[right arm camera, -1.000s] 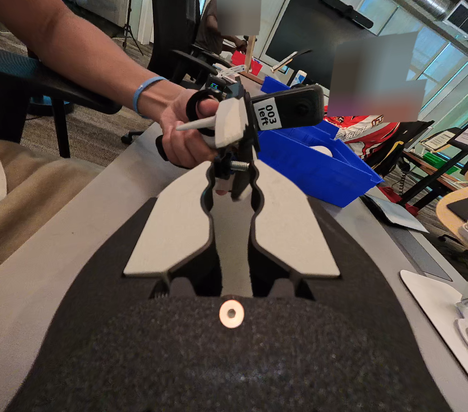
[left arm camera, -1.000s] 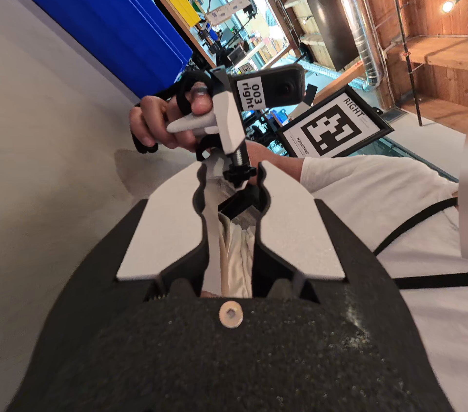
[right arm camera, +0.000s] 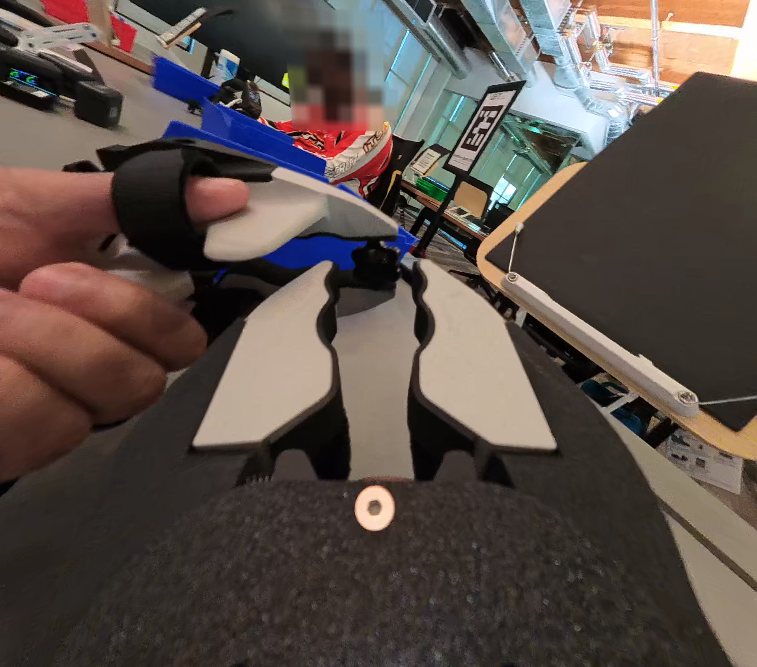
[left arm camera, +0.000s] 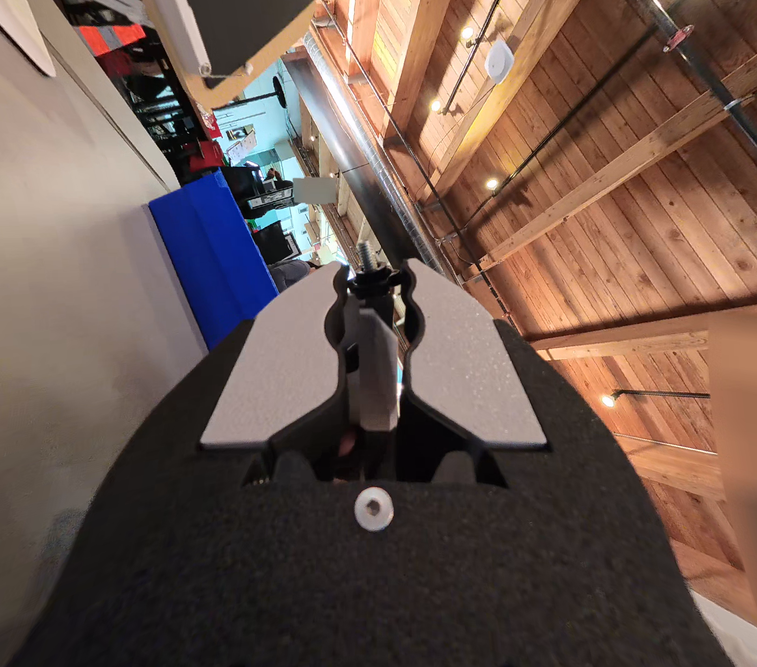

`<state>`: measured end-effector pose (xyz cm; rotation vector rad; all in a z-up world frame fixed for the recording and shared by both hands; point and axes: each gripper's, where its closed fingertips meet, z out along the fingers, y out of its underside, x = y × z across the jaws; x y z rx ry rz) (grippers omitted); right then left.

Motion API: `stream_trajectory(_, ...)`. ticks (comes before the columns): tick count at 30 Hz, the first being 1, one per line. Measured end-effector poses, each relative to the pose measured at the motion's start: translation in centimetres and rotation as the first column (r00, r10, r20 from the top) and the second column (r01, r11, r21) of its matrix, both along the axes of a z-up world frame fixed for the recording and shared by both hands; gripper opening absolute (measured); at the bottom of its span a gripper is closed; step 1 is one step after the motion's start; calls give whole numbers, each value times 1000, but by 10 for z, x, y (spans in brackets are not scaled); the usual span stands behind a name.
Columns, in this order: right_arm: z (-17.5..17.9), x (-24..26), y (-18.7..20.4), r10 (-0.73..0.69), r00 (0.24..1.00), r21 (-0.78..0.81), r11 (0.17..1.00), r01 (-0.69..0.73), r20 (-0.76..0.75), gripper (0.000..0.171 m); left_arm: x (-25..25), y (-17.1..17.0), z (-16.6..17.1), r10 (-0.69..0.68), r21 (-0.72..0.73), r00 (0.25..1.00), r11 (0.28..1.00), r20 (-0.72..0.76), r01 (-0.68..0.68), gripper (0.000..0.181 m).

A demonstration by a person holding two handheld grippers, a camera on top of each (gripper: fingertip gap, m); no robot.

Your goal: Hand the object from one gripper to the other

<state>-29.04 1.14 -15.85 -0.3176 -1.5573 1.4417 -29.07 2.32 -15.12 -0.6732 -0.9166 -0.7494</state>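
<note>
Object (left arm camera: 370,288), a black knob on a threaded bolt, sits clamped at the left tool (left arm camera: 375,280) tips, twelve o'clock. Right tool (right arm camera: 375,270) gapes empty just beside it, seemingly released after the handover.

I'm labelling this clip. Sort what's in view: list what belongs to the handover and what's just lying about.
Belongs to the job:
black knob with bolt, sitting between the left claw's tips
left claw
right claw, fingers apart

Just lying about:
blue bin
wood-edged black board
marker sign on a stand
</note>
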Motion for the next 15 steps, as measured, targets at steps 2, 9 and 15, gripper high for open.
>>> stream_trajectory(2,-1,-1,0,12,1000,-8,1000,-12,20,28,2,4,-3,-1,-7,1000,1000,12,1,24)
stream_trajectory(9,-6,-2,4,31,998,20,999,-32,59,22,0,9,-9,9,-48,1000,999,-2,-9,24)
stream_trajectory(15,-8,3,16,204,963,-54,979,-197,176,22,-5,4,-9,-134,-316,960,947,-245,52,41)
